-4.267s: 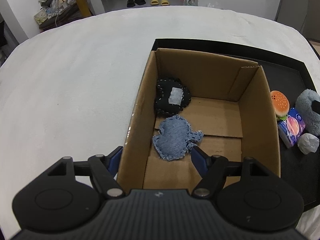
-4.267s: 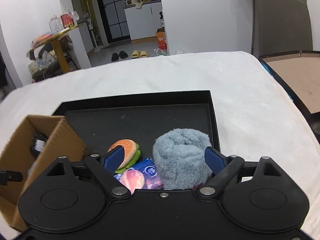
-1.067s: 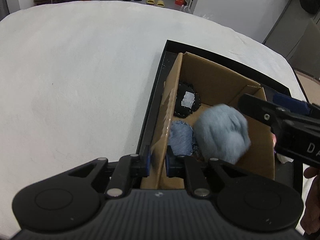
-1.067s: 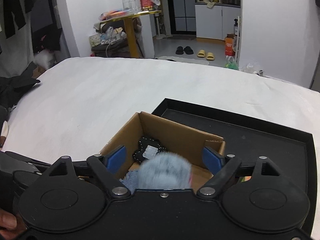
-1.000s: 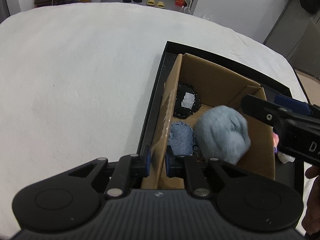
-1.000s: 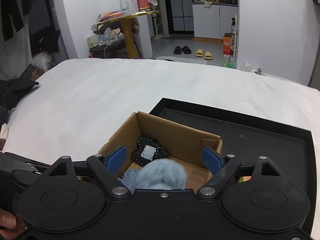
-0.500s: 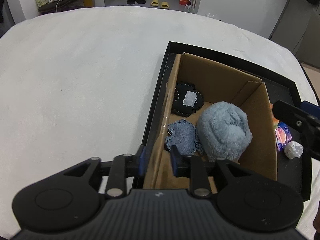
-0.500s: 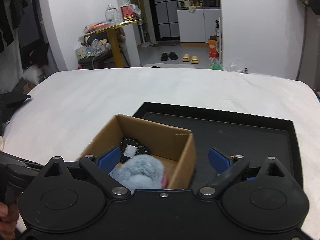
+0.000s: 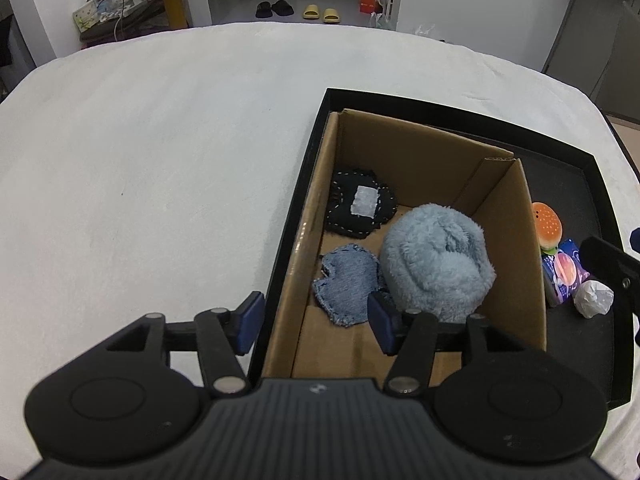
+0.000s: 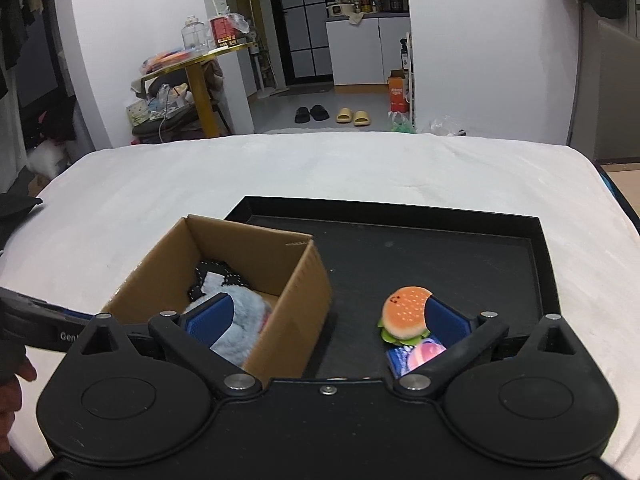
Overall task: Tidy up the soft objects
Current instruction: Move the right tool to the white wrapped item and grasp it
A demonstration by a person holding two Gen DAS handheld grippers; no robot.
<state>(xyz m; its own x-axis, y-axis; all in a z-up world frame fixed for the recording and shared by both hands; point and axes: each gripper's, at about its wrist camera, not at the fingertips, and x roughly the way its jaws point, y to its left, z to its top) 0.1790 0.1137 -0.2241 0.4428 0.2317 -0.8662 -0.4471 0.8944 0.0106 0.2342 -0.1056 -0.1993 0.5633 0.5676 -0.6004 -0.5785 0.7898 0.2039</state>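
Observation:
A cardboard box (image 9: 516,240) stands in the left part of a black tray (image 9: 568,168). In it lie a fluffy blue plush (image 9: 436,264), a denim patch (image 9: 348,284) and a black stitched patch (image 9: 360,208). My left gripper (image 9: 316,322) is open, its fingers either side of the box's left wall. My right gripper (image 10: 326,320) is open and empty above the tray beside the box (image 10: 288,312). A burger plush (image 10: 404,312), a purple tissue pack (image 10: 416,354) and a white wad (image 9: 594,298) lie on the tray (image 10: 440,248).
The tray sits on a white cloth-covered table (image 9: 140,180). The table's far edge drops to a room floor with slippers (image 10: 352,115) and a cluttered side table (image 10: 188,64).
The right gripper let the blue plush fall into the box and drew back to the right, over the burger. The left gripper, shut on the box's left wall, has opened.

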